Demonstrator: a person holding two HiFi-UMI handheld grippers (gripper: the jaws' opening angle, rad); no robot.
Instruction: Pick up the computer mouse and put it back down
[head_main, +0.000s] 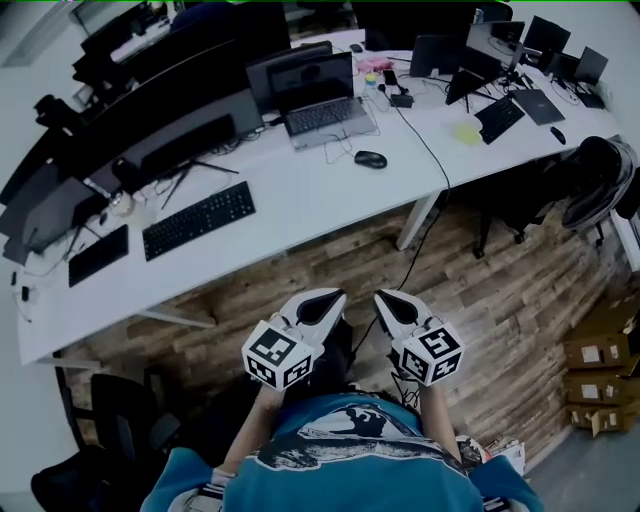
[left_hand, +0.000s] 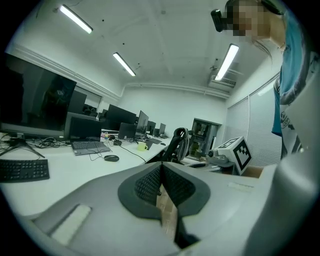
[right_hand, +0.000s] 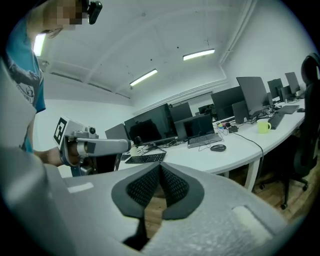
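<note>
A black computer mouse (head_main: 370, 159) lies on the white desk (head_main: 300, 215), just right of an open laptop (head_main: 318, 98); it also shows small in the left gripper view (left_hand: 111, 158) and the right gripper view (right_hand: 218, 147). Both grippers hover over the wooden floor, well short of the desk and close to the person's body. My left gripper (head_main: 334, 297) is shut with nothing in it, its pads (left_hand: 150, 182) meeting. My right gripper (head_main: 382, 297) is shut and holds nothing, its pads (right_hand: 172, 185) pressed together. The mouse lies far ahead of both.
A black keyboard (head_main: 198, 219) and a second one (head_main: 98, 254) lie on the desk's left part, with monitors (head_main: 170, 125) behind. A cable (head_main: 425, 150) runs over the desk edge. A yellow-green cup (head_main: 466, 132) stands right. A black chair (head_main: 600, 180) and cardboard boxes (head_main: 600, 350) are at right.
</note>
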